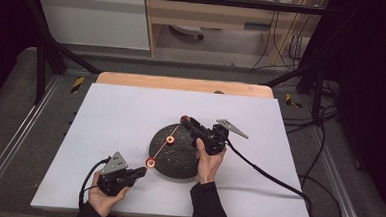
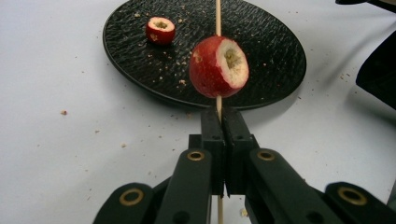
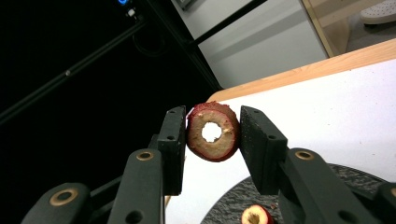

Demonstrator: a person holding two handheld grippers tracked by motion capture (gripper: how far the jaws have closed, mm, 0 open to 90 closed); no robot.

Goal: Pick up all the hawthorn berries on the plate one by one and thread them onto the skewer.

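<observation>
A round black plate lies mid-table. At its near left edge my left gripper is shut on a thin wooden skewer that runs up over the plate. A red cored fruit is threaded on it just past the jaws. A second red fruit rests on the plate. At the plate's far edge my right gripper is shut on a third red fruit, raised off the table, with its cored hole facing the camera.
The white board under the plate carries scattered crumbs and has a wooden table edge behind it. The right gripper's cable trails across the board to the right. A black frame surrounds the table.
</observation>
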